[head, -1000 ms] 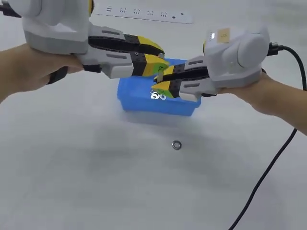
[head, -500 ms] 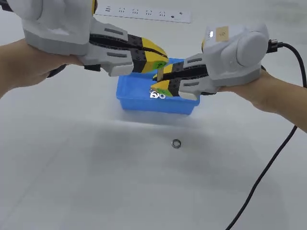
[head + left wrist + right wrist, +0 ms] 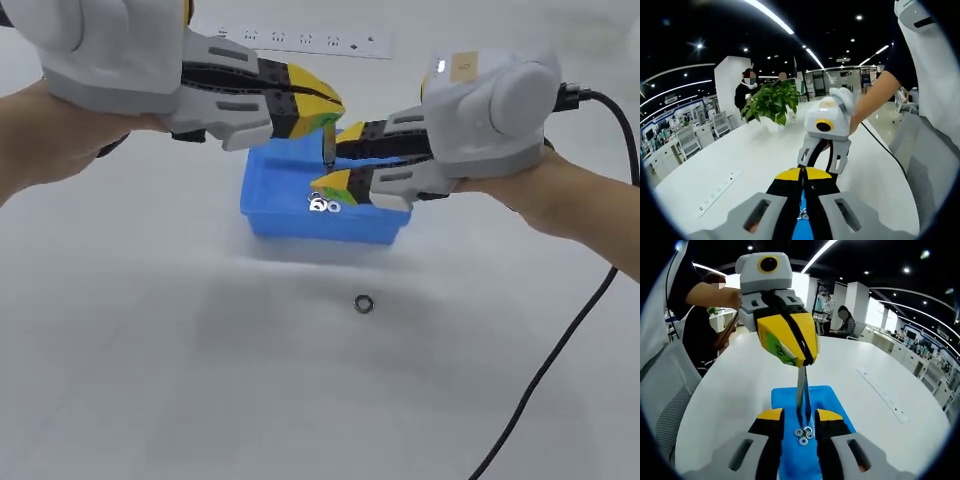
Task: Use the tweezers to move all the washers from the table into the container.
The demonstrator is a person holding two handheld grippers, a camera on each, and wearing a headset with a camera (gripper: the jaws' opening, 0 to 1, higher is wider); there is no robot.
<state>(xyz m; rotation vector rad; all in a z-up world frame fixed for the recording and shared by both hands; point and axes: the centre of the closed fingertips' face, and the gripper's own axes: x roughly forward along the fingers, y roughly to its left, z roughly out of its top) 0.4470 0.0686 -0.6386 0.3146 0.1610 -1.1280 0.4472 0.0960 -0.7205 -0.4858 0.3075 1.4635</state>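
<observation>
Tabletop (image 3: 150, 380) white and broad, open on the near side of the head view. Power strip (image 3: 300, 40) along the far side, black cable (image 3: 560, 340) running from the right-hand unit down to the near right.

Blue container (image 3: 300, 228) at centre, rectangular, long side across the head view, top open, free surface in front of its near wall and off its left wall.

Left gripper (image 3: 335, 108) from the left, above the container's far part, jaws closed on the top end of the tweezers (image 3: 328, 148).

Right gripper (image 3: 332, 170) from the right, over the container's right half, jaws apart on either side of the tweezers' legs (a gap on each side in the right gripper view, no contact to be seen).

Tweezers upright, long axis near vertical, tips pointing down into the container, just above the washers (image 3: 323, 204) grouped on its floor.

One more washer (image 3: 364, 304) flat on the tabletop, in front of the container's near wall and apart from it, open surface all around.
</observation>
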